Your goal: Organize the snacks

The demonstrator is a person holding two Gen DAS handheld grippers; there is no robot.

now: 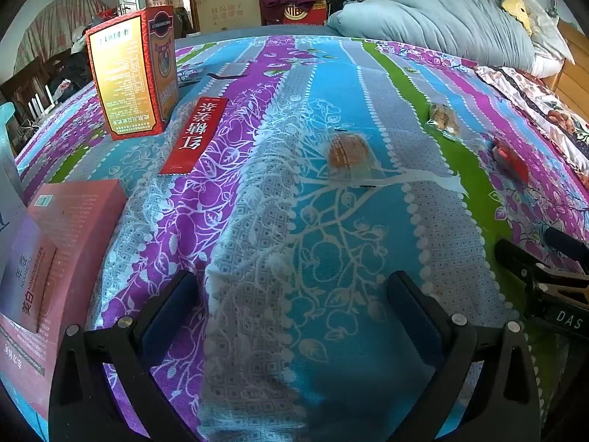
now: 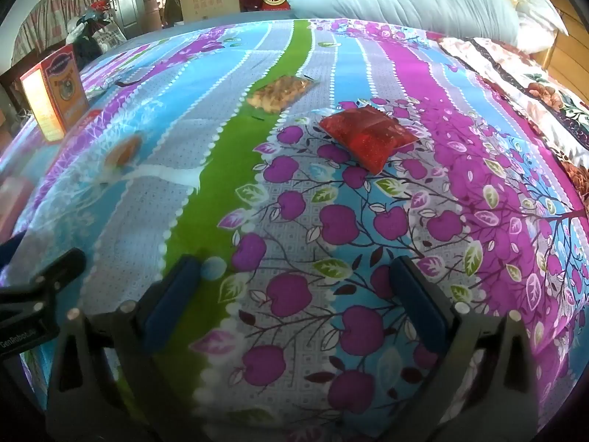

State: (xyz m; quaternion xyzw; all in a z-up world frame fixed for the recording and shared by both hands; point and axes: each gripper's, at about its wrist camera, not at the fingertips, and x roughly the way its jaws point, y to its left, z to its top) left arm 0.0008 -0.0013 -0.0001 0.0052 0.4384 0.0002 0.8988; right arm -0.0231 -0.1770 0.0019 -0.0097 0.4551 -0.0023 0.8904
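Right gripper [image 2: 294,294] gapes empty at frame bottom. The red packet [image 2: 370,136] lies above center, long axis slanting down-right; left gripper [image 1: 294,313], also agape, sits farther.

A patterned bedsheet [image 1: 331,73] lies below a blue quilt [image 1: 441,22] and cardboard boxes [image 1: 228,3].

The bedsheet [image 2: 206,169] runs in blue, purple, grey and green stripes printed with white vines and purple apples. A shiny red packet [image 2: 370,136] and a golden-brown snack bag [image 2: 281,92] lie on it; near its left edge stand a red-and-gold box [image 1: 129,73] and a pink box [image 1: 70,228].
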